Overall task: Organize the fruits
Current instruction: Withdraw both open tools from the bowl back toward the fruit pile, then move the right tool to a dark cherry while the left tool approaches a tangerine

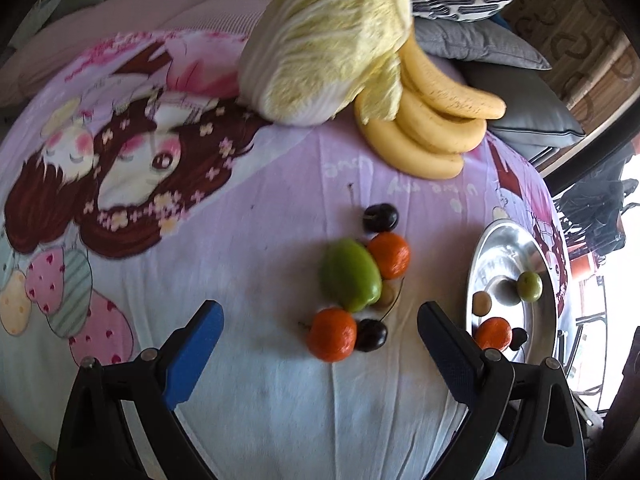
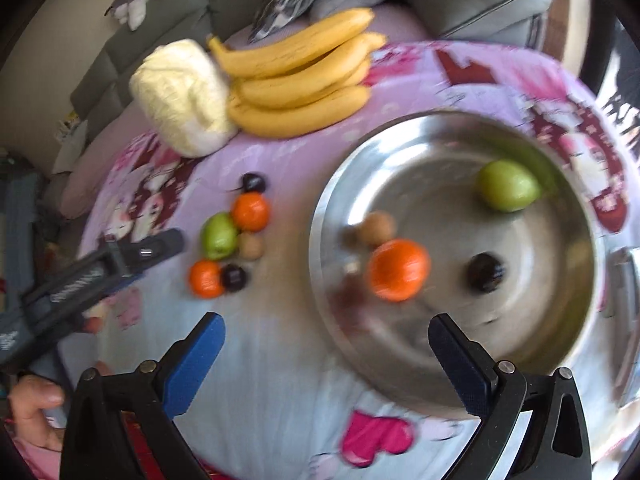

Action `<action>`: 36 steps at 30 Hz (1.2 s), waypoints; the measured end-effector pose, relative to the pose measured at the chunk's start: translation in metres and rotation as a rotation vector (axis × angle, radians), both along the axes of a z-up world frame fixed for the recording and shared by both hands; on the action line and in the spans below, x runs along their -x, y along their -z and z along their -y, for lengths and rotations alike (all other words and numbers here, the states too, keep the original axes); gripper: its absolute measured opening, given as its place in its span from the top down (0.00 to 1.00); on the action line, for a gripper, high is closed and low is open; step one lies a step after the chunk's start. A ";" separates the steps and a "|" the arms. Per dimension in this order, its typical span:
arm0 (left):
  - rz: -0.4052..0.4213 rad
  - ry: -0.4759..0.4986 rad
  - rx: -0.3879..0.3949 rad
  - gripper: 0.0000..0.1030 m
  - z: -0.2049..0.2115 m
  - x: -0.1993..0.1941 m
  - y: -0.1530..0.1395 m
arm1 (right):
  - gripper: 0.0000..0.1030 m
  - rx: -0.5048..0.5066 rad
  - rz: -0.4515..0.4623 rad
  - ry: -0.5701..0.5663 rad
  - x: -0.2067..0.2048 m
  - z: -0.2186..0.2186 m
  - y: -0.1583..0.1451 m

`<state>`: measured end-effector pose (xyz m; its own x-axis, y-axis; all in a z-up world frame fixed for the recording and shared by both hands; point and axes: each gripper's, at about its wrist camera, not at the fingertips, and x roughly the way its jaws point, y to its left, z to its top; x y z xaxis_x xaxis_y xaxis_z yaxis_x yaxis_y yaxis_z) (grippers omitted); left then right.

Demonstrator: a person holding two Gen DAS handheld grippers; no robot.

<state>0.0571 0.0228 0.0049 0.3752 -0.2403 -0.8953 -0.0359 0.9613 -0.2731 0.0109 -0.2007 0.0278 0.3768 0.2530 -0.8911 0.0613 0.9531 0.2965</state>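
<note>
Cartoon-printed cloth (image 1: 248, 208) in pink and lilac is covering the whole work surface, and grey cushions (image 1: 520, 92) and a grey sofa (image 2: 132, 56) are showing along the top of both views. A pale cabbage (image 1: 320, 40) is lying at the top centre of the left wrist view, touching a bunch of bananas (image 1: 432, 120) just to its right.

Loose fruit is sitting in a tight cluster at the centre of that view: a green fruit (image 1: 350, 276) is touching an orange (image 1: 390, 254), a second orange (image 1: 332, 334) is lying below them beside a dark plum (image 1: 371, 335), and another dark plum (image 1: 380, 218) is resting at the top of the cluster. At the right edge, a steel dish (image 1: 536, 344) is holding several more fruits; the right wrist view is showing it large, right of centre, with an orange (image 2: 398, 268), a small green fruit (image 2: 508, 186), a dark fruit (image 2: 485, 272) and a brown one (image 2: 378, 228) inside.

The left gripper (image 1: 320, 332) is hovering low over the cloth, fingers spread wide with nothing between them, the cluster lying just beyond the tips. The right gripper (image 2: 326, 346) is hanging above the dish's near rim, likewise spread wide and holding nothing.
</note>
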 end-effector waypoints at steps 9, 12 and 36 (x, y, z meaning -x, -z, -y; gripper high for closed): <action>-0.088 -0.077 0.034 0.05 -0.020 -0.004 0.016 | 0.00 0.021 -0.096 -0.086 -0.013 -0.039 0.000; -0.112 -0.104 0.054 0.06 -0.026 -0.005 0.020 | 0.03 0.029 -0.115 -0.092 -0.023 -0.046 0.000; -0.186 -0.169 0.243 0.16 -0.053 -0.007 0.035 | 0.62 -0.005 -0.200 -0.036 -0.063 -0.076 0.035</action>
<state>0.0641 0.0755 -0.0299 0.2636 -0.4029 -0.8765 -0.2601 0.8452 -0.4668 0.0736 -0.1243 -0.0075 0.1832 0.2676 -0.9459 0.0851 0.9543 0.2865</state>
